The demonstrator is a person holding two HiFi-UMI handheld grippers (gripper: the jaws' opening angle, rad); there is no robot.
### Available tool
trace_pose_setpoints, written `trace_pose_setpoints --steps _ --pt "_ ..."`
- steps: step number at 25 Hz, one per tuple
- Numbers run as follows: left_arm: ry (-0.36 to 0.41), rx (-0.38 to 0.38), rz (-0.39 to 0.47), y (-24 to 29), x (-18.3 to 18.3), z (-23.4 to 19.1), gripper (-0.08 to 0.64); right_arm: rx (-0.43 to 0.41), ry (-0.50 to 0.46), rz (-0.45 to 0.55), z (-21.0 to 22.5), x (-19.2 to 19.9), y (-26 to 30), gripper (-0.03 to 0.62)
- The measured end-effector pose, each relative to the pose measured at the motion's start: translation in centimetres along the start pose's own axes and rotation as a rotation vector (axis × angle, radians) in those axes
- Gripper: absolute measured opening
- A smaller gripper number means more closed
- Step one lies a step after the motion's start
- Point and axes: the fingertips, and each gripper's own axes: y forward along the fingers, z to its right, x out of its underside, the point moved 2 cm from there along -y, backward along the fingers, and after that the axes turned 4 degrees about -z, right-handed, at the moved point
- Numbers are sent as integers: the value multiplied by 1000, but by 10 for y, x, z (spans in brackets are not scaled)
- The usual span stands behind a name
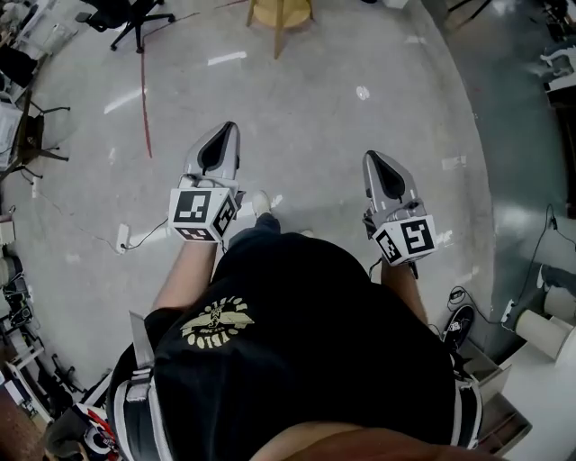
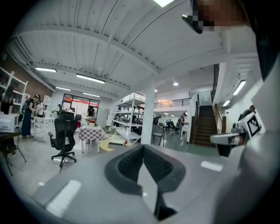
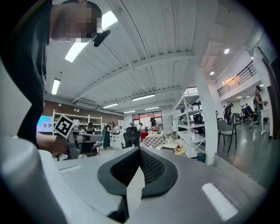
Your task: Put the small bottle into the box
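so, counting it up: two grippers, one per hand. the left gripper [image 1: 227, 131] and the right gripper [image 1: 372, 155] both point ahead over a bare grey floor [image 1: 315, 108], side by side and well apart. each carries one marker cube, the left cube [image 1: 202, 214] and the right cube [image 1: 405, 239]. in its own view the left gripper's jaws sit tip to tip with nothing between them. same story for the right gripper in its view, jaws closed on nothing.

the small bottle and the box: none of the three views shows them, so i can't tell where they sit or how the bottle looks.

rest of the head view:
- one black office chair [image 1: 126, 18] at the top left
- one wooden stool [image 1: 281, 13] at the top edge
- one red line [image 1: 144, 99] running down the floor
- one pale shoe [image 1: 261, 203] poking out just beside the left cube
- the person's black t-shirt [image 1: 306, 360] with one yellow emblem [image 1: 214, 322]

the left gripper view looks level across a big open hall. it has another office chair [image 2: 63, 135], one table with a checked cloth [image 2: 89, 132], one white column [image 2: 148, 113], one staircase [image 2: 204, 124] and some metal shelving [image 2: 129, 109]. the right gripper view takes in the same sort of hall, with one grey chair [image 3: 225, 131] on the right and one small teal bin [image 3: 201, 157] on the floor near it.
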Motion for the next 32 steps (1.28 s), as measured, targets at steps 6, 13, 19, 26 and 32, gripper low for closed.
trace_pose_setpoints --steps 6,13,19,26,32 --pt "-1 66 23 44 -21 -32 0 48 14 5 -1 -17 44 8" --pt "-19 78 39 62 -33 -91 0 44 17 23 -18 -39 98 8" --pt "-30 88 57 68 -38 -144 0 54 59 61 -45 -52 134 8" --pt "-51 76 54 70 -34 -151 0 69 65 32 -50 -46 134 8" --pt "-50 100 27 74 -26 -141 0 42 108 28 -47 -36 148 8"
